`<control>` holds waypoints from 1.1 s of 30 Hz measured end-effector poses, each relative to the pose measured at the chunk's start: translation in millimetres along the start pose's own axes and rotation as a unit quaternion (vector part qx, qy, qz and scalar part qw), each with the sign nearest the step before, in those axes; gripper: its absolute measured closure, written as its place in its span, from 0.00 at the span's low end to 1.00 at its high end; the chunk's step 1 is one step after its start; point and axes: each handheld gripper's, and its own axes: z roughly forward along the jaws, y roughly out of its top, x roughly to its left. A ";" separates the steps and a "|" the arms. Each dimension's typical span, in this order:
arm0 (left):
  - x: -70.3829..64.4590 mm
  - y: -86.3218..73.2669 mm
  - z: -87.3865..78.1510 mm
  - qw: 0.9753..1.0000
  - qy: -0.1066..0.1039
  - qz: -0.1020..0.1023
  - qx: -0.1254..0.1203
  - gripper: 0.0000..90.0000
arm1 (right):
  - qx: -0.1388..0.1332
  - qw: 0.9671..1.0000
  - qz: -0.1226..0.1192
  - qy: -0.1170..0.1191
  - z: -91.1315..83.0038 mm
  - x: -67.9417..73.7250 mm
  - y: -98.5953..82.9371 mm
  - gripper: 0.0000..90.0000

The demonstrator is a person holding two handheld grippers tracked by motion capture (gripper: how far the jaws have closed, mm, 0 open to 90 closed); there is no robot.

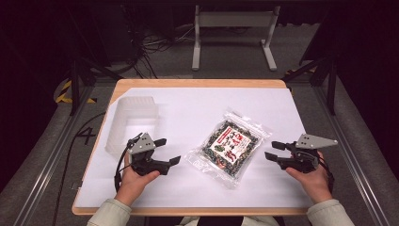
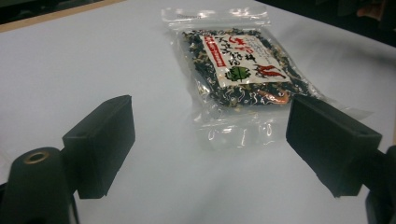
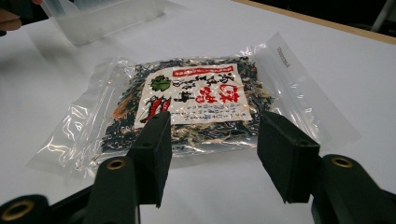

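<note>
A clear plastic bag of dark dried food with a white and red label (image 1: 230,143) lies flat on the white table sheet (image 1: 197,113), right of centre. My left gripper (image 1: 168,151) rests to the bag's left, open and empty, jaws pointing at the bag (image 2: 238,65). My right gripper (image 1: 274,150) sits to the bag's right, open and empty, jaws pointing left at the bag (image 3: 187,100). Neither gripper touches the bag. In the left gripper view its own gripper (image 2: 210,154) has the bag's sealed end between the jaws, farther off. The right gripper (image 3: 212,158) frames the bag's near edge.
A translucent plastic container (image 1: 131,117) stands at the table's left side, behind my left gripper, and appears again as a clear tub (image 3: 102,16). The wooden table edge (image 1: 197,83) borders the sheet. A white frame stand (image 1: 233,35) and cables lie on the floor beyond.
</note>
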 end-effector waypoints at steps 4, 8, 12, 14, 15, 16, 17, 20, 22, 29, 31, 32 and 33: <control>1.0 1.0 -7.8 1.000 0.000 -0.013 -0.015 0.18 | -0.003 1.000 0.008 0.002 0.7 -1.0 0.9 0.50; -4.2 2.5 -7.6 1.000 0.002 -0.003 -0.018 0.18 | -0.003 1.000 0.005 0.001 0.8 0.0 3.1 0.49; -9.1 2.1 -5.1 1.000 -0.002 0.003 -0.011 0.18 | -0.006 1.000 0.007 0.001 0.2 -1.9 7.3 0.48; -10.5 2.7 -4.9 1.000 -0.003 0.004 -0.012 0.18 | -0.008 1.000 0.009 0.004 0.7 -4.4 12.1 0.46; -10.8 3.1 -4.9 1.000 -0.003 0.007 -0.013 0.18 | -0.009 1.000 0.010 0.004 1.2 -4.9 14.4 0.46; -12.1 3.3 -5.0 1.000 -0.005 0.005 -0.015 0.18 | -0.009 1.000 0.010 0.004 1.6 -5.3 16.2 0.45; -12.4 3.6 -5.1 1.000 -0.005 0.007 -0.015 0.18 | -0.009 1.000 0.010 0.006 2.5 -6.4 19.2 0.43; -13.9 3.9 -5.6 1.000 -0.005 0.011 -0.016 0.18 | -0.002 1.000 0.022 0.015 6.6 -11.1 25.7 0.38; -14.3 3.9 -6.5 1.000 -0.005 0.011 -0.017 0.18 | 0.002 1.000 0.022 0.007 9.9 -14.2 29.3 0.38; -14.5 3.1 -5.9 1.000 -0.005 0.011 -0.018 0.19 | 0.017 0.999 0.040 -0.006 22.6 -32.1 35.4 0.36; -14.0 2.8 -5.5 1.000 -0.004 0.012 -0.018 0.19 | 0.025 0.999 0.043 -0.009 26.3 -36.7 35.6 0.35; -14.2 2.7 -5.7 1.000 -0.004 0.011 -0.019 0.19 | 0.029 0.999 0.043 -0.010 28.4 -39.3 35.8 0.35; -14.2 2.7 -5.7 1.000 -0.004 0.011 -0.019 0.19 | 0.029 0.999 0.043 -0.010 28.4 -39.3 35.8 0.35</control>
